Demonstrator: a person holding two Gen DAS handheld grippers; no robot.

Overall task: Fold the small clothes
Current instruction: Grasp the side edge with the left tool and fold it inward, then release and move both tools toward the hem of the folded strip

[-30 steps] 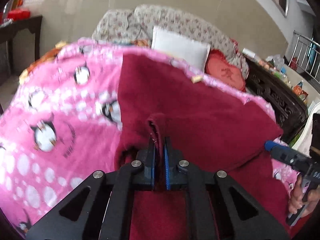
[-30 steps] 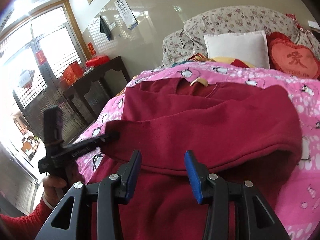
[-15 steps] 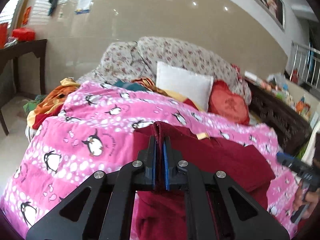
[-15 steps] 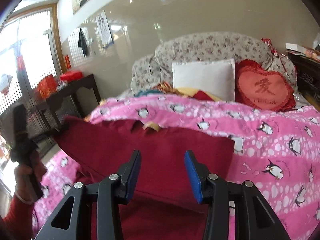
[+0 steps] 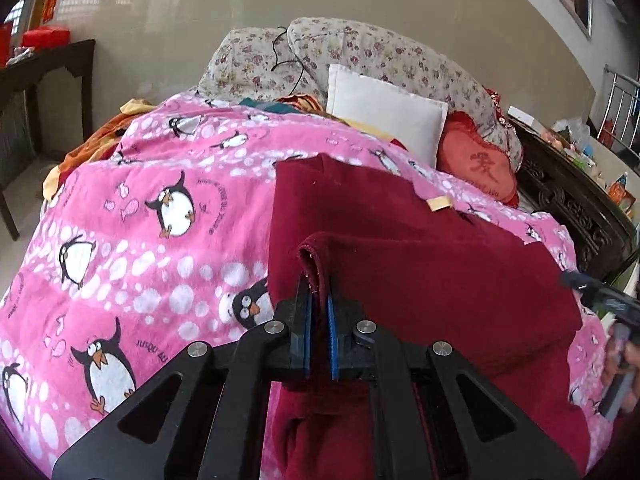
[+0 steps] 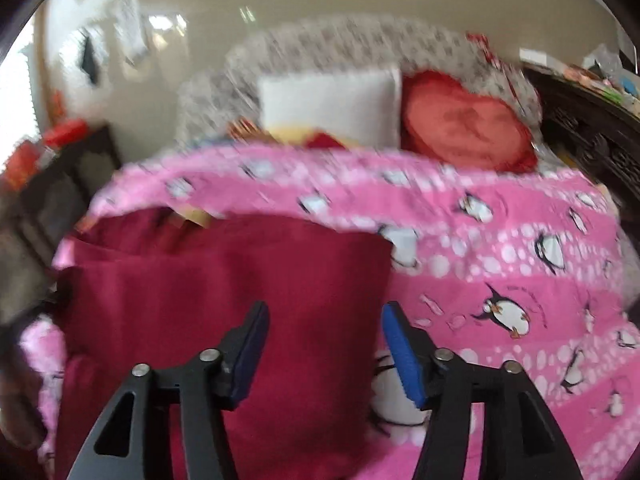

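Maroon fleece garment (image 5: 420,272): spread on the pink penguin blanket (image 5: 132,240), partly doubled over on itself, its tan neck label (image 5: 439,203) lying on the side nearer the white pillow (image 5: 384,120)
Left gripper (image 5: 319,312): clenched on a hem edge of the garment, a narrow ridge of cloth standing up between the blue pads, away from the white pillow on the near side of the bed
Right gripper (image 6: 324,354): released, its jaws have just been opening and nothing sits between them; it hovers over the garment's edge where maroon meets pink, the view badly smeared
Landmark: white pillow, propped at the head of the bed beside the red heart cushion (image 5: 480,168)
Risk, thin pinch: only a sliver of hem looks caught on the left, so I'd guess a tug toward the pillow could pull it free and let the fold drop
Risk, one-sided hold: with the right jaws empty, the far corner is loose and could lag, leaving the fold skewed
Risk, blanket: plush pile under the garment may drag it or get nipped along with it if the right jaws close low
Risk, blur: the right side looks hurried; a grab aimed that way may miss the edge
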